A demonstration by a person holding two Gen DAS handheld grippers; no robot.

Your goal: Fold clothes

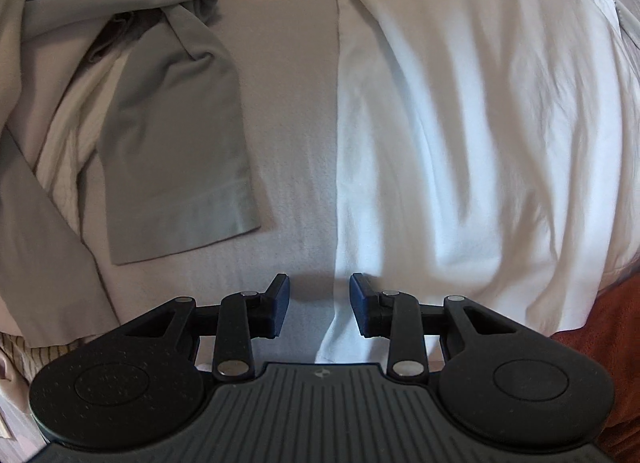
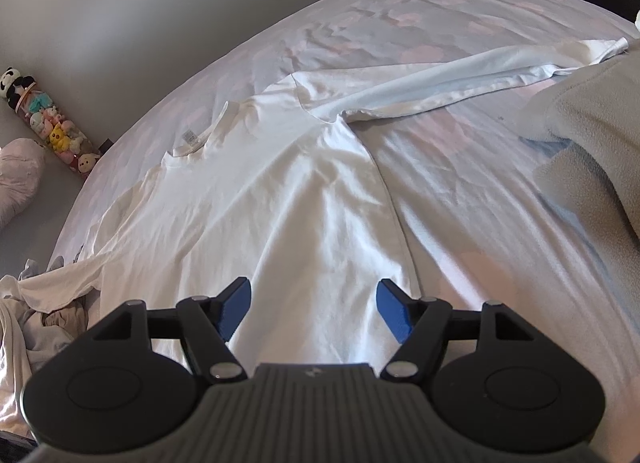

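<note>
Right claw nearest, spread wide, empty, over near hem of white T-shirt lying flat on bed. Left claw parted, empty, at shirt's side edge. Judgement: grasp stage; next needs pinching hem.

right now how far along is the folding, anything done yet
Done: the white shirt is spread out on the bed, one long sleeve stretched sideways. No fold shows yet. In hand: nothing; left gripper and right gripper are both open above its fabric. Left: folding the white shirt, then the grey garment bunched beside it.
</note>
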